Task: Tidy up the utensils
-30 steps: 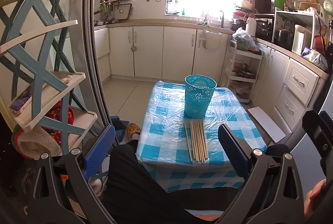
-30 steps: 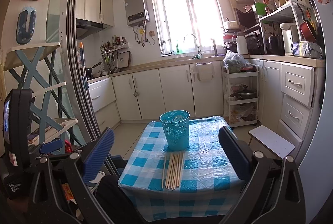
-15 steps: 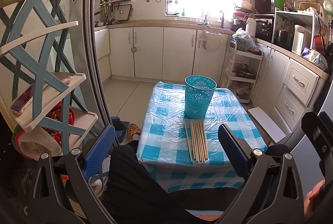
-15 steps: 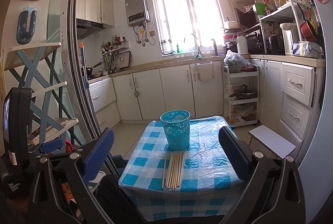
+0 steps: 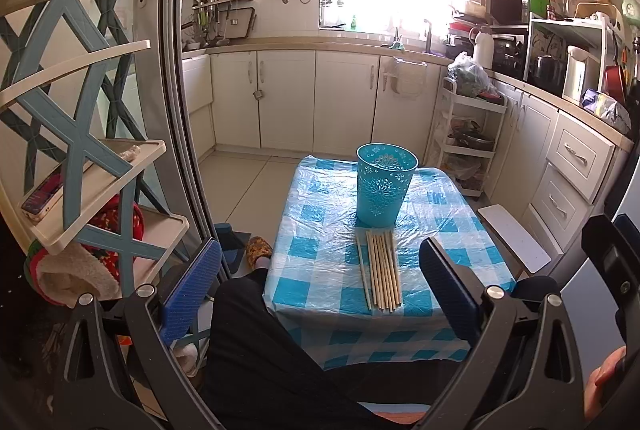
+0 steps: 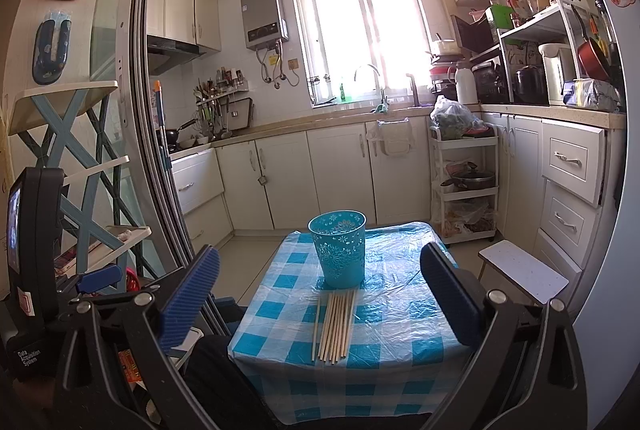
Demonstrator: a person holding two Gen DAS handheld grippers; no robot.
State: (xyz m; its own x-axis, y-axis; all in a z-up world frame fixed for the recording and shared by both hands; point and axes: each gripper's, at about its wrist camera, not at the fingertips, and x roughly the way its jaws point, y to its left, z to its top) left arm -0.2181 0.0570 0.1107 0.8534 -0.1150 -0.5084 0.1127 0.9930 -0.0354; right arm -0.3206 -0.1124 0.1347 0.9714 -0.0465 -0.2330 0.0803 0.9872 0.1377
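Though apart, both claws [image 5: 320, 282] [image 6: 320, 284] agape.

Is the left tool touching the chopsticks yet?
Apart. The left wrist view shows the left tool open and held back from the table, with bare checked cloth between both its pads and the chopsticks lying before the teal holder.

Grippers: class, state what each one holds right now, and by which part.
Nothing. The left gripper and right gripper are open and empty; the chopsticks lie on the table.
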